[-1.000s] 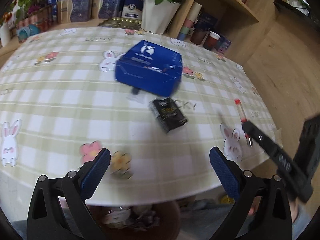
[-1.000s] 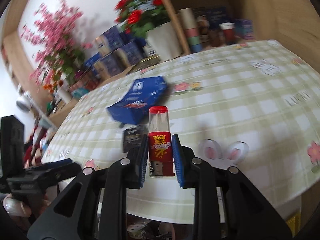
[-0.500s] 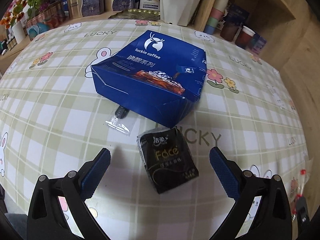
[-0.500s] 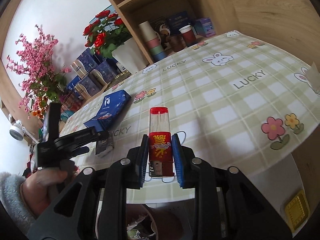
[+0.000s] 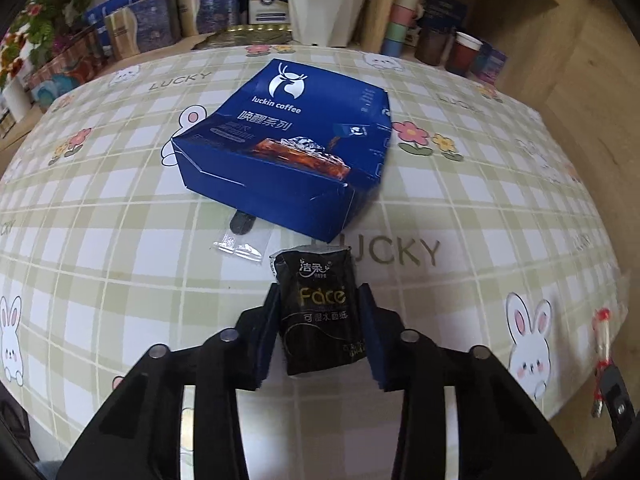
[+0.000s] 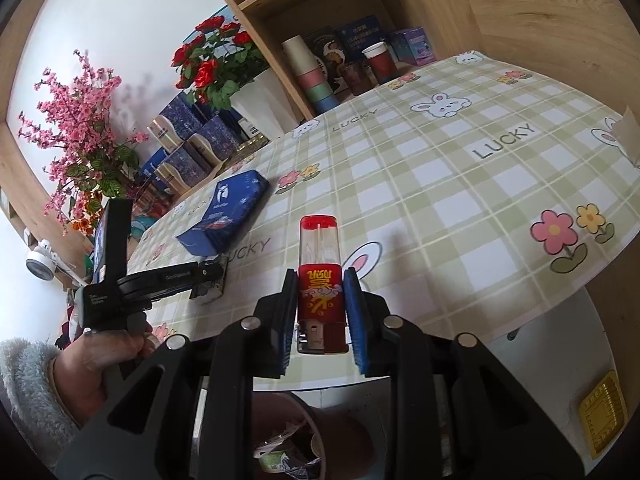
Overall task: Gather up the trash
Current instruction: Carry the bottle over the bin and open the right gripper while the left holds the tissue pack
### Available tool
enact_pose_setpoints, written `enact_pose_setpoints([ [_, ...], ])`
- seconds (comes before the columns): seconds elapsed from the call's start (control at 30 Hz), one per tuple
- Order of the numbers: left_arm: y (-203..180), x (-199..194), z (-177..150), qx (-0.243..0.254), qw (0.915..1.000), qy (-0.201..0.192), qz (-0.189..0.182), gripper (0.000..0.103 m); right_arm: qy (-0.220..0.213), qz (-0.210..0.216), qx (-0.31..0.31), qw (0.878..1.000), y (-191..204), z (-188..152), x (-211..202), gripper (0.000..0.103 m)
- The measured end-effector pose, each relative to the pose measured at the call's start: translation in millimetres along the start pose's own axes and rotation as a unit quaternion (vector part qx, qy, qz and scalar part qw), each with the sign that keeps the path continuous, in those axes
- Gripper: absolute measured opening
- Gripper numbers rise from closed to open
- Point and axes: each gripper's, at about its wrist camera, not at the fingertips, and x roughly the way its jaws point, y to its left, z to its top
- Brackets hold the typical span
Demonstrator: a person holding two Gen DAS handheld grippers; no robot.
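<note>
Left claw [image 5: 322,316] clamps the black tissue pack [image 5: 320,308].
Its jaws have just closed from wide onto the pack near the table's [image 5: 500,208] front edge; right claw [image 6: 320,300] pinches the red lighter [image 6: 320,280].

Soft, even daylight fills both views, brightest on the white wall [image 6: 120,12] at the upper left of the right wrist view. The green-and-white checked tablecloth [image 5: 480,184] looks pale and slightly washed out, with only faint shadows beneath the blue cardboard coffee box [image 5: 288,148]. Fisheye distortion bows the table edge and darkens the corners. The centre is sharp; the red-capped tube [image 5: 602,336] at the left wrist view's right edge is smeared.
</note>
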Motion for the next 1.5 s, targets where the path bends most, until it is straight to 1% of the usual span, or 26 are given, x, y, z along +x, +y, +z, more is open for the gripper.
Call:
enact_pose_setpoints([
  [0.1, 13, -15, -7, 0.006, 0.9998, 0.000, -0.017, 0.027, 0.008, 0.003, -0.004, 1.000, 6, -3, 0, 0.026],
  [0.2, 25, -28, -15, 0.007, 0.9995, -0.002, -0.031, 0.025, 0.014, 0.006, -0.007, 1.000, 11, -6, 0, 0.026],
  [0.37, 49, -66, -32, 0.008, 0.9980, -0.020, -0.059, 0.024, 0.021, 0.011, -0.018, 1.000, 23, -13, -8, 0.026],
  [0.53, 68, -106, -55, 0.015, 0.9961, -0.038, -0.079, 0.024, 0.035, 0.014, -0.033, 0.999, 38, -25, -17, 0.026],
  [0.8, 96, -161, -102, 0.013, 0.9920, -0.069, -0.105, 0.024, 0.066, 0.024, -0.065, 0.995, 70, -53, -29, 0.026],
  [1.0, 114, -186, -132, 0.000, 0.9891, -0.084, -0.121, 0.024, 0.099, 0.038, -0.086, 0.991, 96, -82, -24, 0.026],
  [1.1, 123, -193, -144, -0.009, 0.9881, -0.089, -0.125, 0.024, 0.125, 0.038, -0.105, 0.986, 109, -97, -16, 0.026],
  [1.27, 137, -203, -164, -0.022, 0.9868, -0.098, -0.127, 0.024, 0.167, 0.039, -0.147, 0.974, 125, -119, 2, 0.026],
  [1.5, 151, -203, -186, -0.032, 0.9866, -0.099, -0.126, 0.024, 0.244, 0.035, -0.173, 0.954, 138, -158, 52, 0.026],
])
